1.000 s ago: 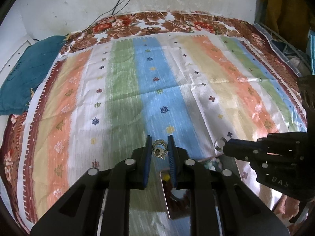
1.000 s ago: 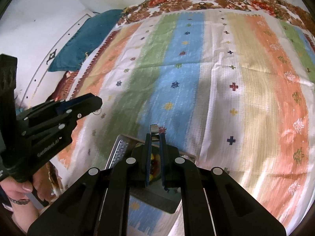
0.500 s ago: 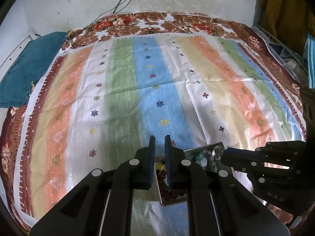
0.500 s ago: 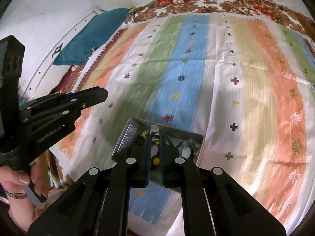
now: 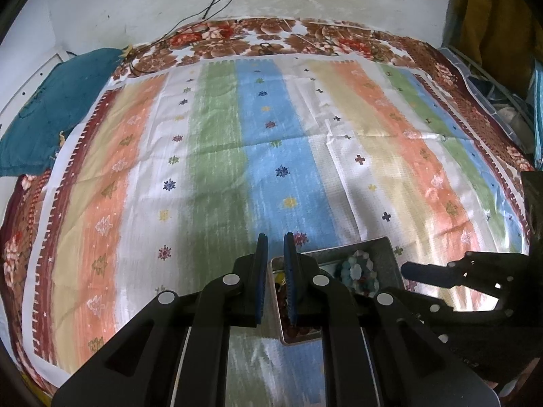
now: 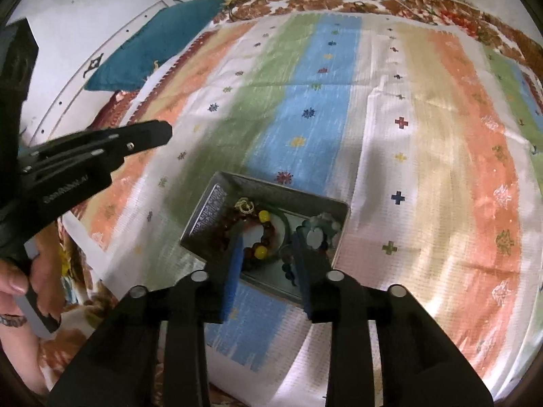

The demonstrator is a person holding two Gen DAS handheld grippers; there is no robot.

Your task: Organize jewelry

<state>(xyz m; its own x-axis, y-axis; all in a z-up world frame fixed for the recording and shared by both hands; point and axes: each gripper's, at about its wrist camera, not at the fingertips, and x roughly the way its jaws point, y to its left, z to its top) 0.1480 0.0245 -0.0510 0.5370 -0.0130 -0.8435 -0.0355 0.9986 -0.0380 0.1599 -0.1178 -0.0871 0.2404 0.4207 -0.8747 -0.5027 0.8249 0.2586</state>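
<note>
Jewelry tin (image 6: 217,207) lies below the right gripper's (image 6: 268,237) spread jaws; left gripper (image 5: 274,240) seemingly parted, empty.

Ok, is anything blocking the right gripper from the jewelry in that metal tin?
Nothing visible does. The right gripper hangs open directly above the rectangular metal tin, with the brown beaded bracelet uncovered between its fingers.

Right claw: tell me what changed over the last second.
The right claw has opened wide above the metal tin, letting go of the small silvery piece it pinched. The left claw, which held a small gold trinket, is now empty. The beaded bracelets stay in the tin on the striped cloth.
</note>
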